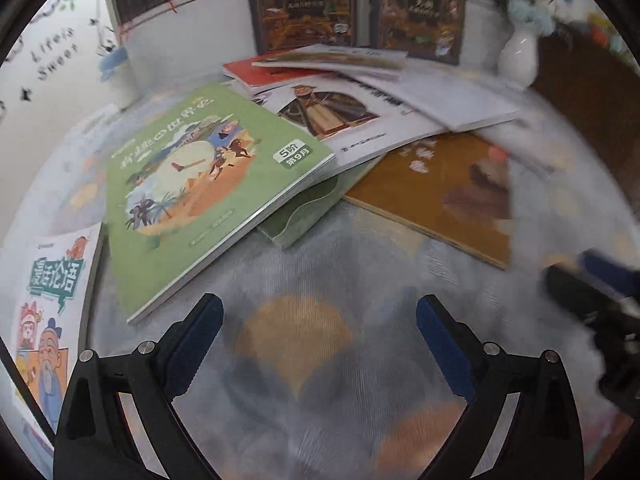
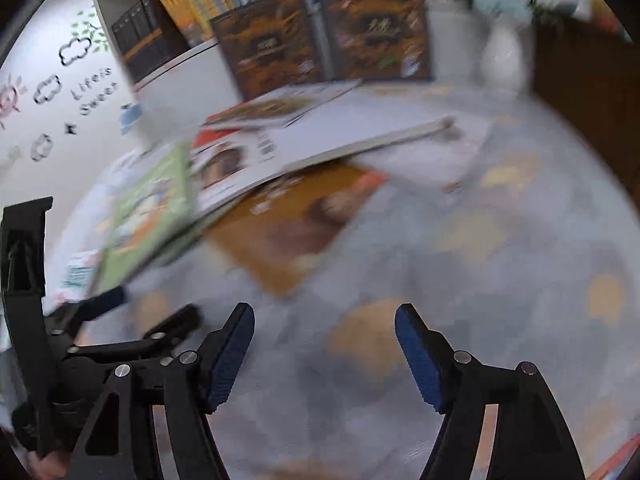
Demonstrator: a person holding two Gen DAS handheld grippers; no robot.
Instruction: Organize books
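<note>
Books (image 1: 304, 120) sharp left view, blurred right view

Left claw (image 1: 319, 332) and right claw (image 2: 325, 340), both spread wide (nothing between), angled downward, side by side.

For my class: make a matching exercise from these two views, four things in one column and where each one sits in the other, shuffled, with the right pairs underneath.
Things
1. green book
2. brown book
3. white vase
4. two dark upright books

Places
A. standing against the shelf at the back
B. lying flat on the cloth, partly under a white book
C. at the back right, holding pale blue flowers
D. tilted, left of the pile, one edge propped on a green tray

Pairs: 1-D, 2-B, 3-C, 4-A
</note>
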